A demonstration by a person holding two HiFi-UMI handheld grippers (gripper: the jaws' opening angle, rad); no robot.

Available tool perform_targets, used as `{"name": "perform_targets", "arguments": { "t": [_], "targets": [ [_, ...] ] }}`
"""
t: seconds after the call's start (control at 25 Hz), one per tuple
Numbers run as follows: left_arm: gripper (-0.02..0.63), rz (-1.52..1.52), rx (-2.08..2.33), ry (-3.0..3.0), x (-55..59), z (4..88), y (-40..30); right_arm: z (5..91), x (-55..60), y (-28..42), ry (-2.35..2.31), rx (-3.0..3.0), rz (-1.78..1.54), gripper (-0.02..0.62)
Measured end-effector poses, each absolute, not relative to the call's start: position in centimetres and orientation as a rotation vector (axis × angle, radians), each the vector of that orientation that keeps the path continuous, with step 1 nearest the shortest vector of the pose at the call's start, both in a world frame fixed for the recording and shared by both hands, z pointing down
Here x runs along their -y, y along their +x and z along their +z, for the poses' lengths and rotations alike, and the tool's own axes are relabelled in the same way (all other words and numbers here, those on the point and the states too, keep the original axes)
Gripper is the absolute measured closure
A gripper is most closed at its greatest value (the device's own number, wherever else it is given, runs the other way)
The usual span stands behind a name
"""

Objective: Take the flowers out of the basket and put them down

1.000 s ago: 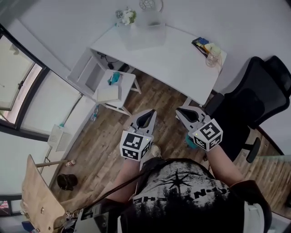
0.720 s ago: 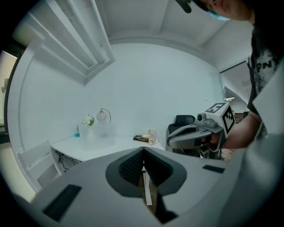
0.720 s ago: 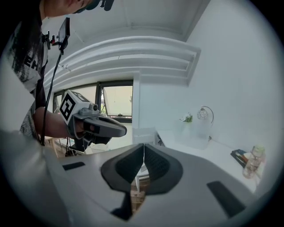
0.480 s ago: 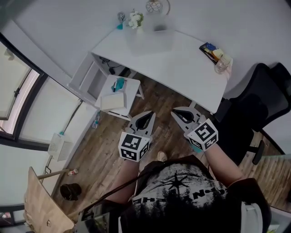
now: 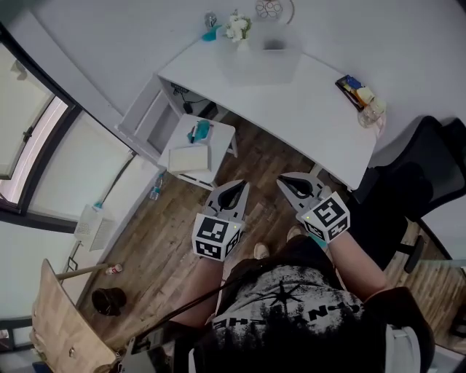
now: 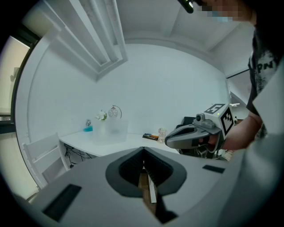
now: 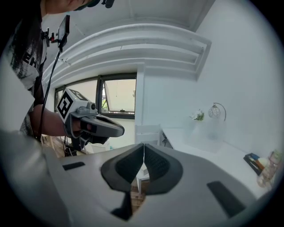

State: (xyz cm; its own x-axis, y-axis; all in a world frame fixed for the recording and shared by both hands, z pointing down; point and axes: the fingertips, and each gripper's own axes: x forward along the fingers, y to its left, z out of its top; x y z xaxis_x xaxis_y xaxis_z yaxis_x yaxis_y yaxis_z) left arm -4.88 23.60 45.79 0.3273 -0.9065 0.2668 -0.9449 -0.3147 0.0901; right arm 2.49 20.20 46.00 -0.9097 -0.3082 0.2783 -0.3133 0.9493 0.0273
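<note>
**Grippers**
- Left gripper (image 5: 234, 186): lower centre of the head view, held over the wooden floor (image 5: 156, 240). Its own view shows the jaws closed together with nothing between them.
- Right gripper (image 5: 292, 183): just right of the left one and level with it, the two apart. Jaws closed and empty.
- Both point toward the white desk (image 5: 306, 116) and are well apart from it.

**Task items**
- Flowers (image 5: 237, 28): a small white bunch at the top centre of the head view, on the far edge of the desk against the wall.
- Basket (image 5: 262, 58): a pale, translucent box on the desk, just right of the flowers. Whether the stems stand inside it or beside its corner cannot be told.

**Other items**
- Wire ornament (image 5: 269, 9): behind the basket.
- Teal object (image 5: 211, 33): left of the flowers.
- Glass jar (image 5: 371, 113): right end of the desk, beside some small coloured things.
- White side table (image 5: 218, 138): below the desk's left end, carrying a pad (image 5: 188, 158).
- Black office chair (image 5: 426, 182): right edge of the frame.
</note>
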Motion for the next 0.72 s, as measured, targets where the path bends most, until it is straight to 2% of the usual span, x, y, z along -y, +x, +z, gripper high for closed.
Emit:
{"name": "perform_targets", "arguments": {
  "t": [0.72],
  "targets": [
    [0.595, 0.247, 1.715, 2.304, -16.0, 46.9, -7.5, 47.5, -11.5, 0.0, 0.423, 2.82, 0.069, 0.577]
  ]
}}
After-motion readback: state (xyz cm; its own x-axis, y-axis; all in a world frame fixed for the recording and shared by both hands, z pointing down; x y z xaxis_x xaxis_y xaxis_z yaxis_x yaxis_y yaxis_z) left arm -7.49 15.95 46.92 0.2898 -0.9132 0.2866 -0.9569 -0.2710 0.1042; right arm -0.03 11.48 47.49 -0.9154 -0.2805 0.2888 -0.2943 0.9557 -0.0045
